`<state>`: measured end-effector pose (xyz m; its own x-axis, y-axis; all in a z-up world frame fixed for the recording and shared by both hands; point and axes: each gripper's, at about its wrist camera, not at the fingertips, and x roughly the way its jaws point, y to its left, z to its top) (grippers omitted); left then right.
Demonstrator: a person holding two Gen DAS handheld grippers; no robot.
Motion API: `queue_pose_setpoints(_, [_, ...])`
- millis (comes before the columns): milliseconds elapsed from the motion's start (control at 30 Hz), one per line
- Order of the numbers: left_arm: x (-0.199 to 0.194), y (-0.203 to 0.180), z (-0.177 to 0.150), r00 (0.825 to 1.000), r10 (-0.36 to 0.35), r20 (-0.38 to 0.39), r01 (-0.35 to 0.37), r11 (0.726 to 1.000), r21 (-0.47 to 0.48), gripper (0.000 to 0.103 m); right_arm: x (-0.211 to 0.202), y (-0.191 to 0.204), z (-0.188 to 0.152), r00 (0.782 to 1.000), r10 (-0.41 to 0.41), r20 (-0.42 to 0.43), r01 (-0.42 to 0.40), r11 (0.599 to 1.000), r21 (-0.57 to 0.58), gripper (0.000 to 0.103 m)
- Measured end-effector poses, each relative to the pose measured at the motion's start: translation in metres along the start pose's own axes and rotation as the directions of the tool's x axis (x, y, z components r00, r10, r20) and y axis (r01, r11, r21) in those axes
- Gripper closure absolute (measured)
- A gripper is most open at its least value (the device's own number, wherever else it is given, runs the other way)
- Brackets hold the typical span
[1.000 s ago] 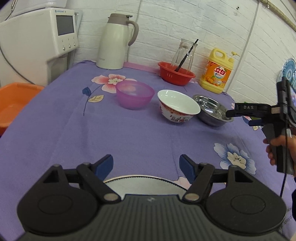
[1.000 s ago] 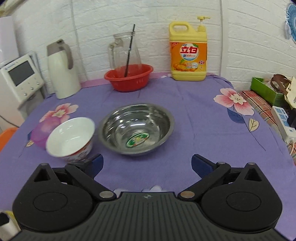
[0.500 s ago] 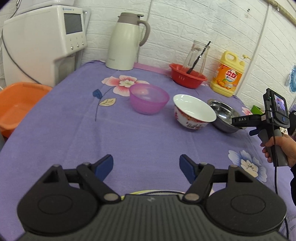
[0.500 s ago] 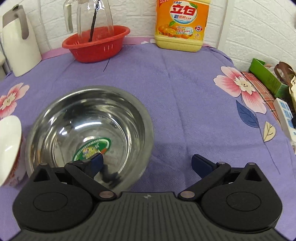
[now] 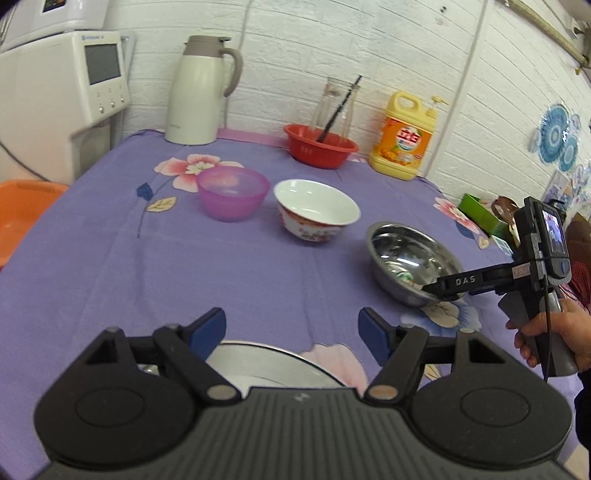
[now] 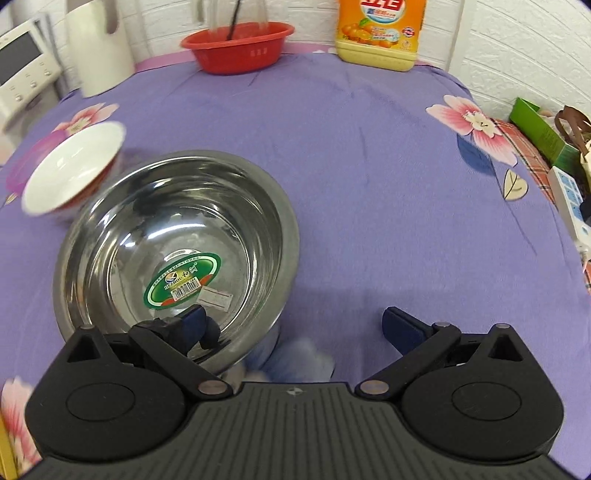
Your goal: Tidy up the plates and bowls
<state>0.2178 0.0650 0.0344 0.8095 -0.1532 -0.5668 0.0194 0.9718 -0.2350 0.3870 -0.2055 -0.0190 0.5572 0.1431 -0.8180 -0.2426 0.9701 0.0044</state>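
Right gripper [image 6: 295,326] is spread wide with nothing clamped, one finger dipped inside the steel bowl [image 6: 177,251] and the other outside it, so the near rim sits between the jaws, not yet pinched. That bowl looks thin, light and stiff, and the polished wall will likely be slick, so the rim right here at the fingers is the place to bite; a shallow pinch could let it swing or slide on the purple cloth [image 6: 369,166]. Just beyond it, to the gripper's left, the white ceramic bowl [image 6: 74,170] stands close by, heavier and chippable, so a careless lift could knock it. Farther ahead, the red basket [image 6: 236,46] and the orange detergent bottle [image 6: 380,33] stand well clear. Over on the other side, the left gripper [image 5: 291,332] is also wide and empty, hovering above a metal plate [image 5: 266,363] just beneath its fingers, with the pink plastic bowl [image 5: 232,192] out ahead.
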Motion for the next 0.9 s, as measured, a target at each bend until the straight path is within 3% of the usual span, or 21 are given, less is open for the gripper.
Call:
queue_pose_setpoints(133, [0.007, -0.02, 0.005, 0.999, -0.028, -0.03, 0.028, 0.999, 0.016, 0.032, -0.019, -0.003, -0.013, 0.995, -0.002, 0.103, 0.001, 1.0, 0.017, 0.0])
queue_pose_setpoints(267, [0.034, -0.033, 0.033, 0.993, -0.1, -0.068, 0.099, 0.995, -0.012, 0.032, -0.027, -0.009, -0.008, 0.97, -0.016, 0.243, 0.0, 0.998, 0.067, 0.0])
queue_pose_setpoints(400, [0.077, -0.047, 0.053, 0.985, -0.132, -0.115, 0.132, 0.991, -0.008, 0.032, -0.019, -0.008, -0.015, 0.941, 0.027, 0.337, -0.061, 0.994, 0.09, 0.0])
queue_pose_setpoints(500, [0.11, -0.054, 0.06, 0.976, -0.141, -0.165, 0.141, 0.99, -0.012, 0.032, -0.015, -0.006, -0.017, 0.945, 0.059, 0.32, -0.087, 0.994, 0.073, 0.0])
queue_pose_setpoints(600, [0.14, -0.058, 0.063, 0.969, -0.135, -0.209, 0.132, 0.991, -0.03, 0.032, -0.016, -0.001, -0.019, 0.947, 0.04, 0.32, -0.054, 0.998, 0.034, 0.0])
queue_pose_setpoints(733, [0.169, -0.062, 0.064, 0.964, -0.1, -0.245, 0.097, 0.995, -0.021, 0.032, -0.009, -0.001, -0.018, 0.953, 0.078, 0.291, -0.096, 0.994, 0.05, 0.0])
queue_pose_setpoints(900, [0.188, -0.064, 0.06, 0.965, -0.06, -0.257, 0.058, 0.998, -0.015, 0.032, 0.001, 0.007, -0.021, 0.965, 0.032, 0.262, -0.04, 0.999, 0.027, 0.0])
